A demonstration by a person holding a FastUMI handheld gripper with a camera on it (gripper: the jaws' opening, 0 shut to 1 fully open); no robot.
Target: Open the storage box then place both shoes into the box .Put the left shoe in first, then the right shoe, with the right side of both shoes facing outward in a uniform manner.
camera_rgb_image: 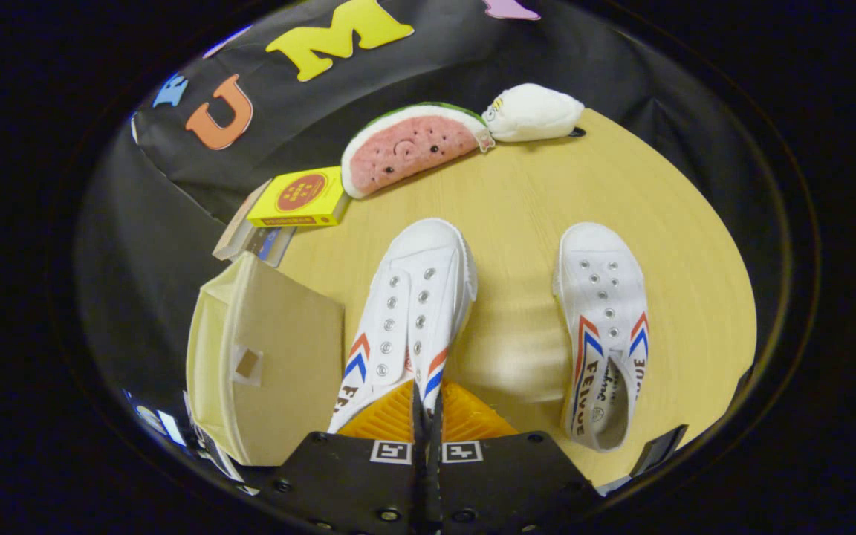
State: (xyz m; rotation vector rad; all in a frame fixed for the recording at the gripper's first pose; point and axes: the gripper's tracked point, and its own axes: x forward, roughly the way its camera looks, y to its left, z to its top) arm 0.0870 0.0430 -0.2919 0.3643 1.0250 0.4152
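Claw [426, 407] pinched shut on thin heel collar of left shoe [412, 305], judged light, soft canvas, floppy; right shoe [606, 327] apart on surface [524, 200].

I can read lettering in two places. The right shoe [604, 327] carries "FEIYUE" down the side by its opening, with a round stamp on the insole too small to make out. The left shoe [406, 319] shows "FE" before my tool [426, 412] covers the rest. Beyond that shoe, the yellow box [300, 198] has a red round emblem, print unreadable.
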